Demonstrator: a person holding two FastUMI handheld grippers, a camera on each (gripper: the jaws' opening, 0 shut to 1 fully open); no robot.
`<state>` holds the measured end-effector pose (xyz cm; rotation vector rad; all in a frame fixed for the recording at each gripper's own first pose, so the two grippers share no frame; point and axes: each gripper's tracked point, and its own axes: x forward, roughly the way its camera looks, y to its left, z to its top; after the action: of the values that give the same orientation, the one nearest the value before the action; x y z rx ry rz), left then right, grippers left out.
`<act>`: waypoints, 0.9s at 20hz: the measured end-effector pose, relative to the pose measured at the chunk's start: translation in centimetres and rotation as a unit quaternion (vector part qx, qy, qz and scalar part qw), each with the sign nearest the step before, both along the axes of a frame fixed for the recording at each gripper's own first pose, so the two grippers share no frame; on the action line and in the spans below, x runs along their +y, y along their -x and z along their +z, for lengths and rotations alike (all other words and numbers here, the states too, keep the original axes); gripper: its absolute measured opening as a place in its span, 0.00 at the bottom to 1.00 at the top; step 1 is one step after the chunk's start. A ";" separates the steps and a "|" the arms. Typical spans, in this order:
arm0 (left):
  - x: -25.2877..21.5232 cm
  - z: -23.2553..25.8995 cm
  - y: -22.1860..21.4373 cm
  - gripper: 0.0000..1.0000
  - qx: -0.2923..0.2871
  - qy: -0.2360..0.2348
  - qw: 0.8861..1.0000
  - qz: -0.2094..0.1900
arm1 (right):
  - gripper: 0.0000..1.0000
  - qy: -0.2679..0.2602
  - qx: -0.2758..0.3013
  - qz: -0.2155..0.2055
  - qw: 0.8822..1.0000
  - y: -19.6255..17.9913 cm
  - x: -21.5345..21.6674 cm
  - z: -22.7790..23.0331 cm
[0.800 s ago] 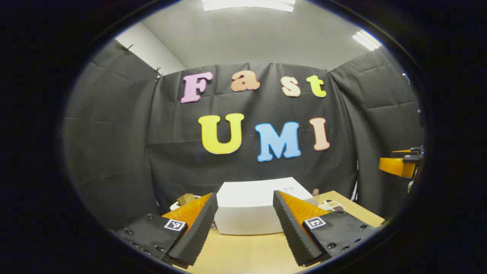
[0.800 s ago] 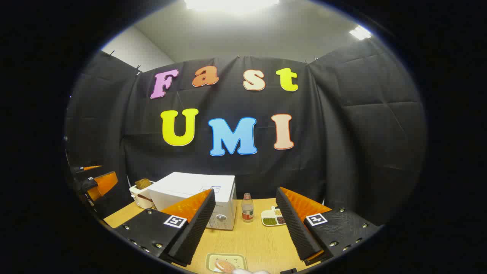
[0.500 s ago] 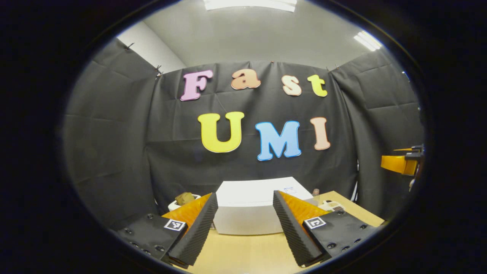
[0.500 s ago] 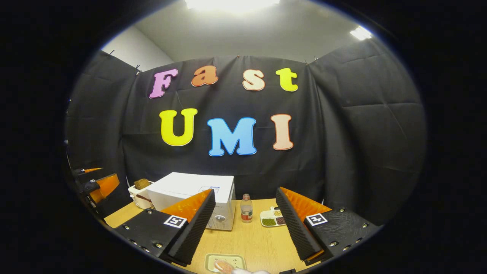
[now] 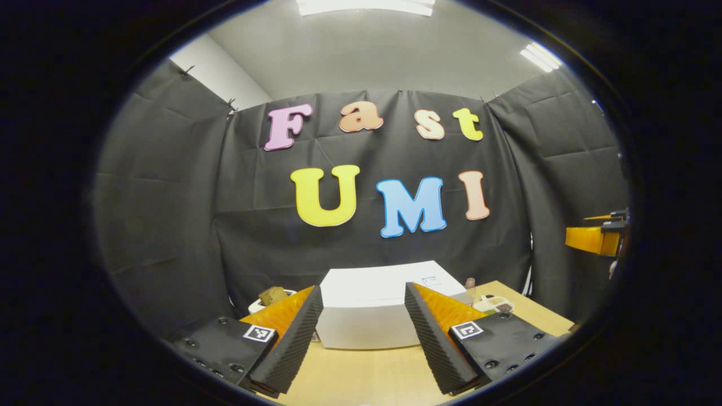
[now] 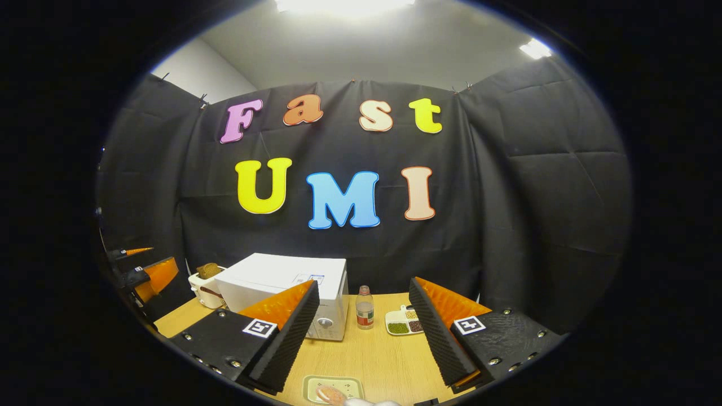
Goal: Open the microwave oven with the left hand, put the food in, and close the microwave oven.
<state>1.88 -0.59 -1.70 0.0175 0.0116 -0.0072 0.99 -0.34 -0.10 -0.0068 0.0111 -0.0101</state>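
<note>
The microwave (image 6: 287,290) sits shut on the table (image 6: 372,355), straight ahead of my left gripper (image 5: 361,332), whose jaws stand wide and empty. In front of the microwave, nearest me, the food (image 6: 330,393) lies on a small tray (image 6: 352,384), below my right gripper (image 6: 364,338), also wide and empty. Right of the microwave stands a bottle (image 6: 365,307) (close enough to knock); a careless door swing or a skewed grab at the door could topple it.

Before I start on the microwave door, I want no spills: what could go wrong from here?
The bottle stands right beside the microwave, so an arm passing there might tip it. The food sits on a small tray at the table's near edge, under the open right gripper; a low move could push it off. The open left gripper is not yet at the door.
</note>
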 end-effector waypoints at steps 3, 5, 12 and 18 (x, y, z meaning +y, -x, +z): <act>-1.5 -2.2 -1.1 1.00 0.002 -0.001 1.000 -0.006 | 0.98 -0.005 -0.004 -0.001 1.000 0.0 -0.5 0.7; -3.5 -4.8 -2.3 1.00 0.004 0.003 1.000 -0.017 | 0.98 -0.008 0.000 -0.005 1.000 0.0 -1.0 0.9; -13.7 -17.4 -9.9 0.95 0.044 -0.008 0.996 -0.083 | 0.98 0.001 0.020 -0.030 0.999 0.0 -3.6 1.5; -19.4 -23.2 -18.3 0.98 0.061 -0.017 0.994 -0.090 | 0.98 0.035 0.053 -0.065 0.996 0.0 -6.6 0.3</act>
<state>20.13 -19.94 -24.91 0.0516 0.1325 -0.1878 0.96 -6.90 0.18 -0.0757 0.1180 -0.1412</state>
